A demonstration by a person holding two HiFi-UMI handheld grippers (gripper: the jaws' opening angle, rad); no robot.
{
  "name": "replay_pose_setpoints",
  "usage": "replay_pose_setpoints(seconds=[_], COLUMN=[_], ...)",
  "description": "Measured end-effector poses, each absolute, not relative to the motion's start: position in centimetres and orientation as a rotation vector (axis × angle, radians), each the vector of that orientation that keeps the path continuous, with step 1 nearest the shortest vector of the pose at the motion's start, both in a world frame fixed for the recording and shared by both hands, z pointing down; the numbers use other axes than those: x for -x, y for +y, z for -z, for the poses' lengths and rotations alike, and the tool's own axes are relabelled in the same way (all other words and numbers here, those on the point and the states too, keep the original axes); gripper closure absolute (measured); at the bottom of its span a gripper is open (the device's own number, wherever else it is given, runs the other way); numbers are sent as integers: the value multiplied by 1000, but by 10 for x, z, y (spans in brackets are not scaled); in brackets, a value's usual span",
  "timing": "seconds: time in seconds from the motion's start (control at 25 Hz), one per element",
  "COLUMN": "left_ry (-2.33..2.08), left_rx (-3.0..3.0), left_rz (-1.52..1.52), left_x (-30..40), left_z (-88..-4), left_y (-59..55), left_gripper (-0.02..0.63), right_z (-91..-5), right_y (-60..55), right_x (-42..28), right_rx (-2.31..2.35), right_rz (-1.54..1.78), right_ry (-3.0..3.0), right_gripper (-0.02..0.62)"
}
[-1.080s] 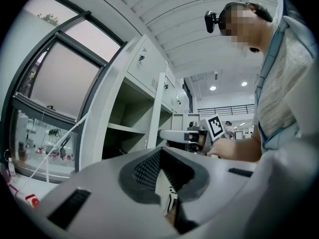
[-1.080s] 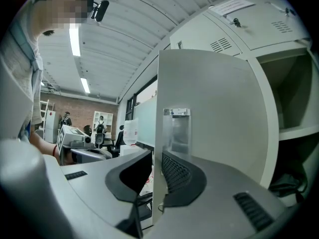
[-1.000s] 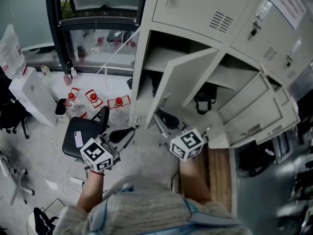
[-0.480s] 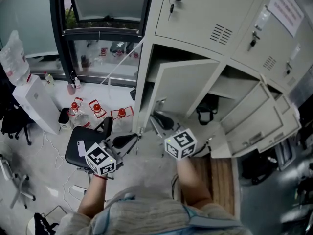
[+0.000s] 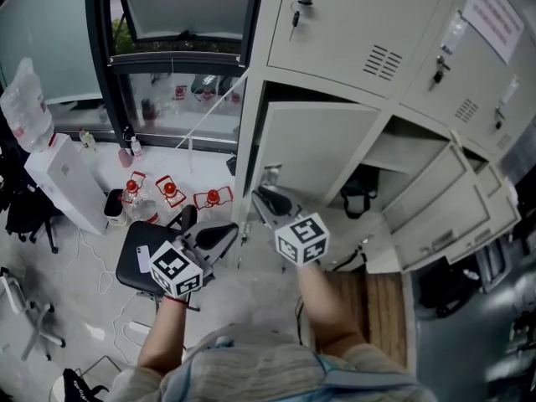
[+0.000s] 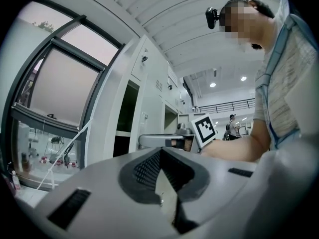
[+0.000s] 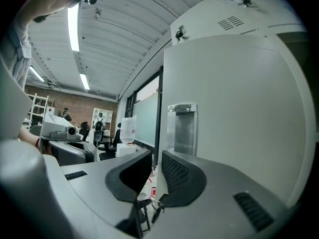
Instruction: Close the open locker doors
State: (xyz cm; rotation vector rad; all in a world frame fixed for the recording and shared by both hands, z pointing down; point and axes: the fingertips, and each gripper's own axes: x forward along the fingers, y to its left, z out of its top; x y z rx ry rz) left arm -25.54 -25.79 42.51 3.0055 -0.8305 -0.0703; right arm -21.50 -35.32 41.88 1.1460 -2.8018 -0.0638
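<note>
One risk: my right gripper (image 5: 267,199), jaws parted, sits at the free edge of the half-shut locker door (image 5: 322,153) and could slip off, letting it swing back; left gripper (image 5: 224,233) hangs clenched, empty.

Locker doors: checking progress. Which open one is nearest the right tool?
The left-column door, nearly shut, with the right tool at its handle edge; the right-hand doors hang wide open.

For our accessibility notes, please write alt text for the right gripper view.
The right gripper, tongs slightly apart, faces the edge of a pale locker door with a metal handle. An office shows at the left.
</note>
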Motion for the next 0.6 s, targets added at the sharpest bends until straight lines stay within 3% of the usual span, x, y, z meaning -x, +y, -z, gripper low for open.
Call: replay_pose_setpoints(seconds=[0.6], left_ry=[-846], left_rx=[-2978], left_rz=[50], left_x=[265], left_z=[-434], left_y=[-271], left_gripper=[603], right_z=[-422], right_y=[-402], right_x=[222], right_rx=[-1200], right_rz=[52], right_ry=[-2752], right_gripper=[533])
